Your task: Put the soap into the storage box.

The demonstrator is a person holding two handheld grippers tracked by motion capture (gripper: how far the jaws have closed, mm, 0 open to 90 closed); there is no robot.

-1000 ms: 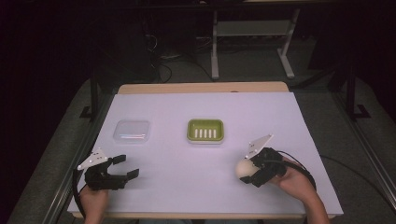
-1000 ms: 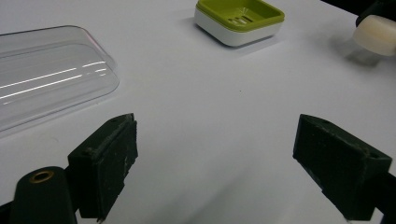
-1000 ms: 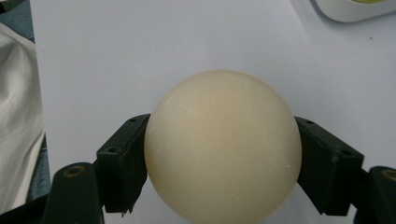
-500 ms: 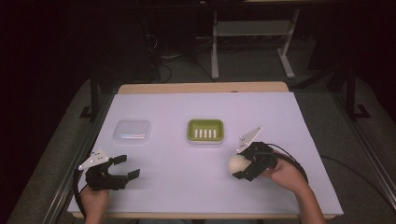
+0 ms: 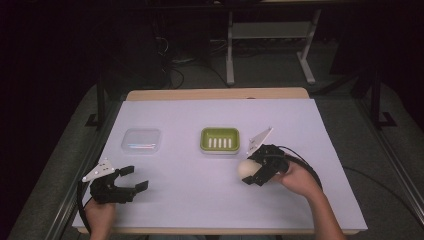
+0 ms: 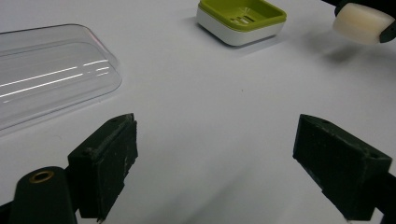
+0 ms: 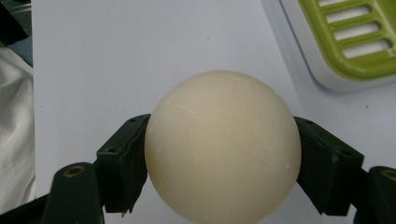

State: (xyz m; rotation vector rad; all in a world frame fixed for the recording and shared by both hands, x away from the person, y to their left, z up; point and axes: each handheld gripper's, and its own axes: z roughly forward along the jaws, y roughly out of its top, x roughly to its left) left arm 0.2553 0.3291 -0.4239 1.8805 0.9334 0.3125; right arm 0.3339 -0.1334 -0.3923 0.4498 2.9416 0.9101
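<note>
A cream bar of soap (image 7: 223, 147) is clamped between the jaws of my right gripper (image 5: 251, 173), which is shut on it and held just above the white table cover (image 5: 200, 200). In the high view the soap (image 5: 246, 168) hangs a little to the right of and nearer than the green soap dish (image 5: 220, 140). The soap dish (image 7: 345, 42) has a slotted green insert in a white base. My left gripper (image 5: 134, 179) rests open near the front left, with nothing between its fingers (image 6: 105, 163). The soap (image 6: 363, 23) also shows far off in the left gripper view.
A clear plastic lid (image 5: 142, 140) lies on the cover left of the dish, just beyond my left gripper. The table's wooden far edge (image 5: 215, 94) borders a dark floor with a white stand (image 5: 270, 40) behind. Cables trail from both grippers.
My right gripper has carried the soap leftward and slightly farther, toward the green dish. The left gripper has stayed where it was, still open.
</note>
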